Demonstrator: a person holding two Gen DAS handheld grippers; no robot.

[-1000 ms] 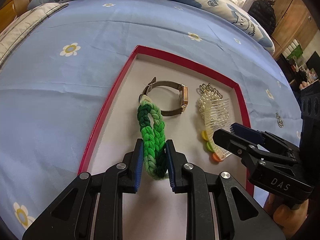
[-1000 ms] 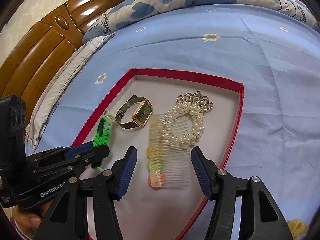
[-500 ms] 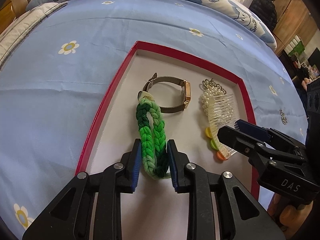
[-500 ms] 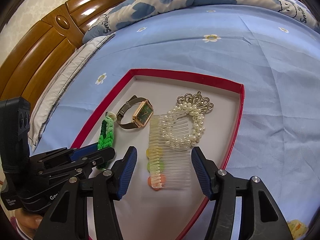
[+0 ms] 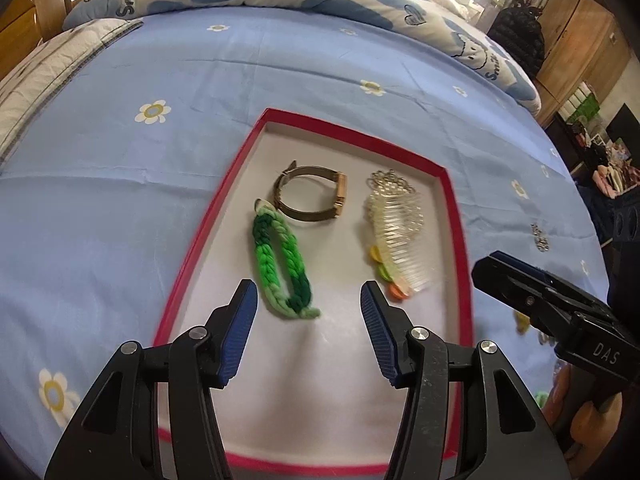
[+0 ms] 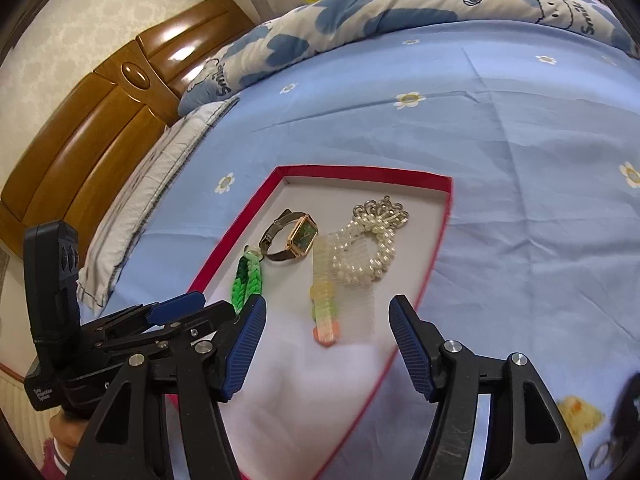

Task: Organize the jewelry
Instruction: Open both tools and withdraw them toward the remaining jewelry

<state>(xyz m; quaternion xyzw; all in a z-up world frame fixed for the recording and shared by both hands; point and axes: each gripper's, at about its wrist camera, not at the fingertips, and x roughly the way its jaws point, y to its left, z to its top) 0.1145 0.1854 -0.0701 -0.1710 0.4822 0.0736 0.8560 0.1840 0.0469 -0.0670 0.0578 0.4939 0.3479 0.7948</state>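
Half a second ago the left gripper [image 5: 306, 304] was clamped on the near end of the green braided bracelet [image 5: 282, 264]; it has since let go and spread wide, and the bracelet lies free on the floor of the tray. The right gripper [image 6: 328, 320] has pulled back from the tray's right side, its fingers as far apart as before.

The bracelet is a long, narrow loop. Its long axis runs from the near edge of the red-rimmed tray [image 5: 208, 216] toward the far edge, leaning slightly left at the far end. The pale tab at its far end lies just beside the band of the wristwatch [image 5: 316, 196].

All the pieces lie inside the tray, which sits on the blue flowered bedsheet [image 5: 120, 160]. The bracelet is nearest the tray's left rim. The wristwatch stands on its edge in the middle, farther back. The clear comb [image 6: 352, 276] lies toward the tray's right rim, its coloured spine pointing toward the near edge, with the pearl ornament [image 6: 372, 244] on its far end.

The left gripper's blue pads [image 5: 238, 332] stand open on either side of the bracelet's near end without touching it. The right gripper is also wide open, holding nothing, and hovers over the tray's near right part, short of the comb.
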